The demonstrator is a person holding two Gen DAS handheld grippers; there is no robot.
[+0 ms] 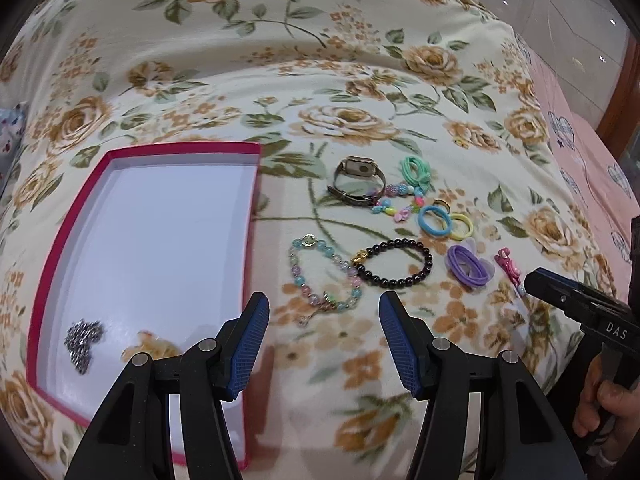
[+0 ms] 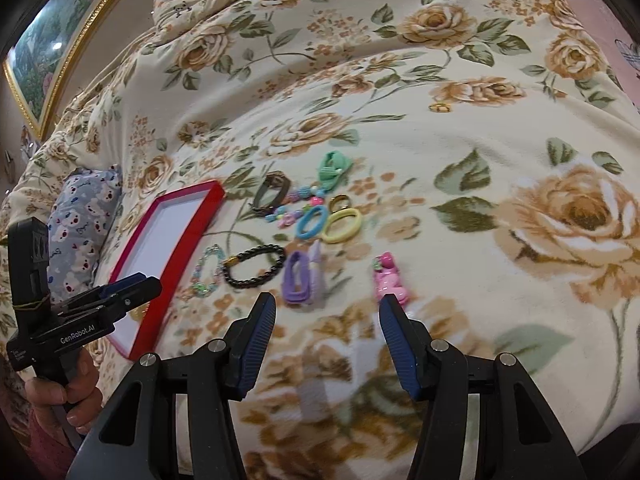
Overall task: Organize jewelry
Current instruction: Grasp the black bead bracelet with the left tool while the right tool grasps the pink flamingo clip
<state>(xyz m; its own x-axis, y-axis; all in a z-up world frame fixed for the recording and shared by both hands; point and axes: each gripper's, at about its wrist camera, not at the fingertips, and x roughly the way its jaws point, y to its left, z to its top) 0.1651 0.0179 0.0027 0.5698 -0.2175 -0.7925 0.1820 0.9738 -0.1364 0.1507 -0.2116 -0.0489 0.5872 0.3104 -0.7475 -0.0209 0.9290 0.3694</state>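
Observation:
A red-rimmed box (image 1: 248,216) with a white floor lies on the floral blanket; a silver chain (image 1: 82,342) and a small gold piece (image 1: 154,346) lie in its near end. Right of it lie a pastel bead bracelet (image 1: 324,272), a black bead bracelet (image 1: 394,264), a watch (image 1: 356,180), a colourful bead string (image 1: 396,202), hair ties in green (image 1: 416,170), blue (image 1: 434,222), yellow (image 1: 462,226), purple (image 1: 468,266) and a pink clip (image 1: 508,266). My left gripper (image 1: 324,312) is open and empty, just short of the pastel bracelet. My right gripper (image 2: 328,312) is open and empty, just short of the purple tie (image 2: 298,278) and pink clip (image 2: 388,278).
The red box (image 2: 172,248) sits left in the right wrist view, with the left gripper's body (image 2: 80,320) beside it. A patterned pillow (image 2: 84,220) lies behind. A gold ring (image 2: 342,201) and another ring (image 2: 440,107) rest on the blanket. A pink sheet (image 1: 592,168) borders the right.

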